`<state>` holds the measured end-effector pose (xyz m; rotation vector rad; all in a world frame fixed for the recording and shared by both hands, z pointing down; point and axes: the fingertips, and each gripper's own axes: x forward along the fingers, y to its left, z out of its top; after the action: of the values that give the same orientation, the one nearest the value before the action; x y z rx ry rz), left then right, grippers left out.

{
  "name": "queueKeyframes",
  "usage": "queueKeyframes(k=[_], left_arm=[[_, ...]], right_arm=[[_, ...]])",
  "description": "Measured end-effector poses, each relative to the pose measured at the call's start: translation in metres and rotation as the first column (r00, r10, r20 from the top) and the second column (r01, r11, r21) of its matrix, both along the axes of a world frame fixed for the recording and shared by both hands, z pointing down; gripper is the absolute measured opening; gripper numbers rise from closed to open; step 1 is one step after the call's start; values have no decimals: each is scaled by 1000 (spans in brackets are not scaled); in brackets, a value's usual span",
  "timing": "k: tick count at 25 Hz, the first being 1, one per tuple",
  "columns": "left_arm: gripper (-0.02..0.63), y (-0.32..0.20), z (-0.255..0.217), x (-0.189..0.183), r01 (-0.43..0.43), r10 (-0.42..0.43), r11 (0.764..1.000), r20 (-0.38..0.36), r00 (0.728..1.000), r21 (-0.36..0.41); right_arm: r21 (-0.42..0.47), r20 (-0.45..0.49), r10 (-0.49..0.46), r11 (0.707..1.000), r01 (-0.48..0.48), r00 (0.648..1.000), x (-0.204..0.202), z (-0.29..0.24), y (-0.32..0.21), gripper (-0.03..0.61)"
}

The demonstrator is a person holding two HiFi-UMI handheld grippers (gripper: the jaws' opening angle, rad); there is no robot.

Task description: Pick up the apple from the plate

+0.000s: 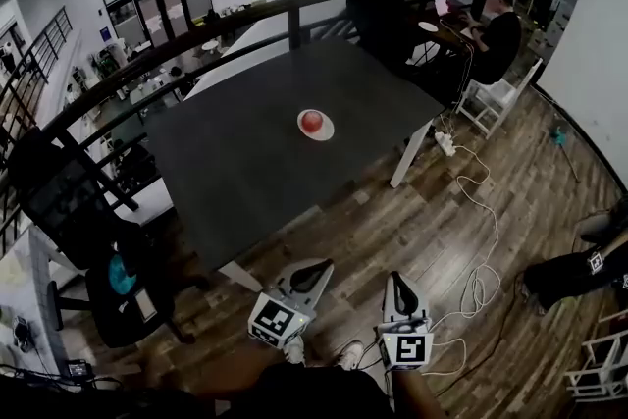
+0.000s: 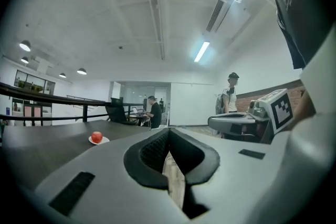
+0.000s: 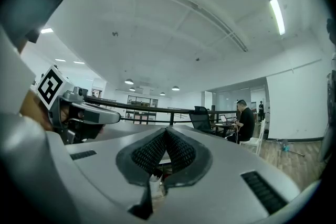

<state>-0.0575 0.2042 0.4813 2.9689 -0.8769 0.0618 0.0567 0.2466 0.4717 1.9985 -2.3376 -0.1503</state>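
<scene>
Two grippers are held low in front of the person, side by side, over the wooden floor (image 1: 412, 211) and short of the tabletop (image 1: 245, 162). The left gripper (image 1: 316, 272) has its jaws pressed together with nothing between them, and the right gripper (image 1: 397, 286) looks the same, tips touching and empty. Both point level, out toward the tabletop. The apple (image 1: 312, 121) is red and round, so it has no long side to line up with. It sits on a small white plate (image 1: 328, 131) near the middle of the dark tabletop, well apart from both grippers. Seen from the head view, the apple lies ahead of the left gripper and off to the left of the right one, so the left gripper looks a little nearer. In the left gripper view the apple shows small and far off, to the left of where the jaws point. The right gripper view does not show the apple at all. I think the reach has not started yet. The next move would be to open one gripper, go forward over the near edge of the tabletop, and turn a bit left toward the plate.
</scene>
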Motion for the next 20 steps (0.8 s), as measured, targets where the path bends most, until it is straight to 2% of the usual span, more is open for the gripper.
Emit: queueKeyframes(k=[4,7,9,13,20], left_arm=[[20,1,3,-6,-7,7,1000,-5,1000,-1],[20,0,2,-13,-10,10,1000,1,1000,-5],[20,-1,1,-21,-8,8,1000,-1,1000,-2],[20,-8,-3,-38,-3,3,1000,-11,1000,10],[20,-24,-3,-60,3,-2,1000,-27,1000,13]], right_arm=[[-17,-39,-6,1000,5,999,-8,0,1,23],[39,44,12,999,-13,999,-16,-13,-1,25],[56,65,10,998,-13,998,-24,-16,-2,25],[28,32,-8,1000,7,999,-42,-14,-7,25],[82,38,-3,997,0,999,-64,-26,-25,25]])
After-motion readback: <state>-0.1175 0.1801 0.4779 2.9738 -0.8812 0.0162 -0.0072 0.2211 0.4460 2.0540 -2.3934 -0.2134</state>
